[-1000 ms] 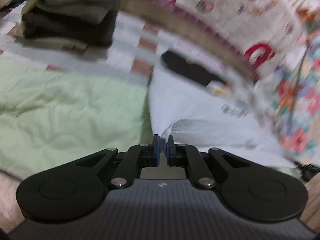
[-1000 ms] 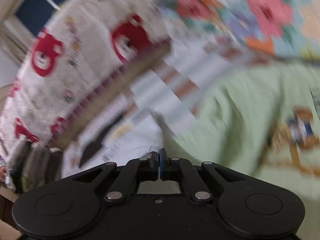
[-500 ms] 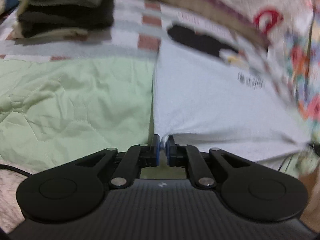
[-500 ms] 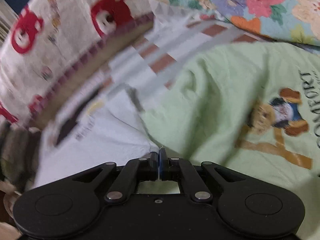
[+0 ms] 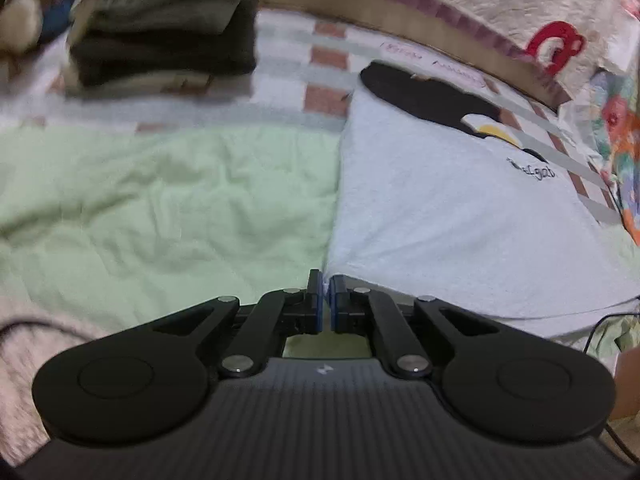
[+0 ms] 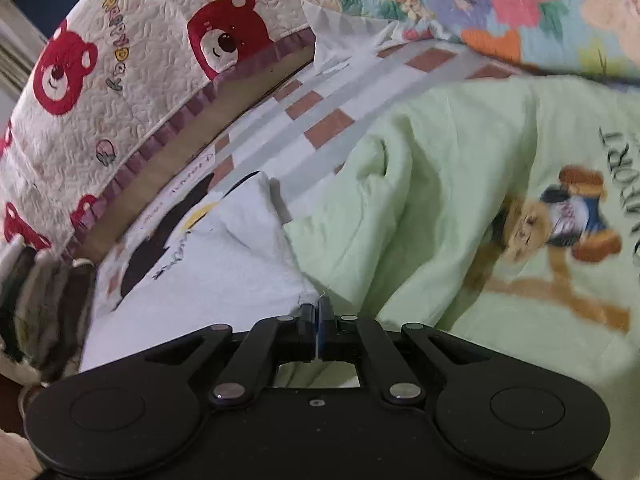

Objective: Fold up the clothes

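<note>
White T-shirt [image 5: 460, 216], soft and creased, edge pinched by both tools [image 5: 327, 298] [image 6: 318, 320]

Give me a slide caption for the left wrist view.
Left gripper pinching the white shirt's corner beside a green shirt.

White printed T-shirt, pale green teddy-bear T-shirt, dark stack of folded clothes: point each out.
White printed T-shirt [image 5: 452, 216]: left wrist view, plain area below the black print.
Pale green teddy-bear T-shirt [image 6: 440, 200]: right wrist view, plain fabric left of bear.
Dark stack of folded clothes [image 5: 168, 48]: left wrist view, stack's front.
</note>
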The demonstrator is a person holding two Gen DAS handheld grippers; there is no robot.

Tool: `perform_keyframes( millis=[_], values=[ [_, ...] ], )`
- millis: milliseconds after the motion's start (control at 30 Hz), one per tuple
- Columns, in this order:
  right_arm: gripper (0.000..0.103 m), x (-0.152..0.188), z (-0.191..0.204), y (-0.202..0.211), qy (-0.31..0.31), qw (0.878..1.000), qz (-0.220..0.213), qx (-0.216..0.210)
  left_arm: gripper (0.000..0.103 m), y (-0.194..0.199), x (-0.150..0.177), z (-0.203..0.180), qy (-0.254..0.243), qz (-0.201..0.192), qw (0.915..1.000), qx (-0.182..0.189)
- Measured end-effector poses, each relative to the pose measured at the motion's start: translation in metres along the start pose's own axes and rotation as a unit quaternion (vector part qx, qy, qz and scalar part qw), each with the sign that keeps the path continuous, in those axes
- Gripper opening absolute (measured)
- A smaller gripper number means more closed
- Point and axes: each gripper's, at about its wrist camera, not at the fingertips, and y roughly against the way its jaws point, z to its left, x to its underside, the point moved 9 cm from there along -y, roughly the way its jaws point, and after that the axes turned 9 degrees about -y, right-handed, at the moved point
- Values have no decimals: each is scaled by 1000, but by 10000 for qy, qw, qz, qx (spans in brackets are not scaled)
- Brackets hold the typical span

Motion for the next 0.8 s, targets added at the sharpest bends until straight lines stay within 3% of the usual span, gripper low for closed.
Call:
perform_keyframes(
  millis=[133, 233, 300, 400, 467, 533, 567, 600, 700, 800],
  values=[
    [1, -3, -4, 5, 103, 9999, 45, -70, 3, 4, 3, 10, 420, 61, 9989, 207],
    [2, 5, -15, -9, 200, 9990, 369, 141, 4, -14, 16, 9, 318, 534, 9980, 75],
    [6, 14, -20, -19, 271, 9973, 629, 268, 11, -24, 23, 7, 230, 893, 9957, -34],
    [17, 19, -24, -16, 336, 9968, 663, 304, 23, -23, 25, 7, 397, 1113, 9929, 160],
    [18, 16, -29, -7, 304, 9963, 732, 322, 22, -16, 20, 5, 652, 1051, 9892, 790],
    [18, 11, -34, 2, 263, 9958, 817, 334, 23, -1, 10, -1, 1086, 794, 9734, 1853],
    [18, 6, -36, 7, 240, 9960, 800, 326, 23, 10, 2, -2, 1194, 589, 9671, 2169],
    [18, -1, -35, 13, 191, 9970, 702, 254, 23, 19, -8, 0, 1068, 362, 9685, 2218],
    [19, -24, -18, 20, 0, 9992, 386, -131, 29, 27, -40, 10, 554, -83, 9836, 1717],
    [24, -39, 25, -1, 265, 9977, 446, -443, 33, 1, -75, 14, 149, -285, 9916, 1249]
  ],
)
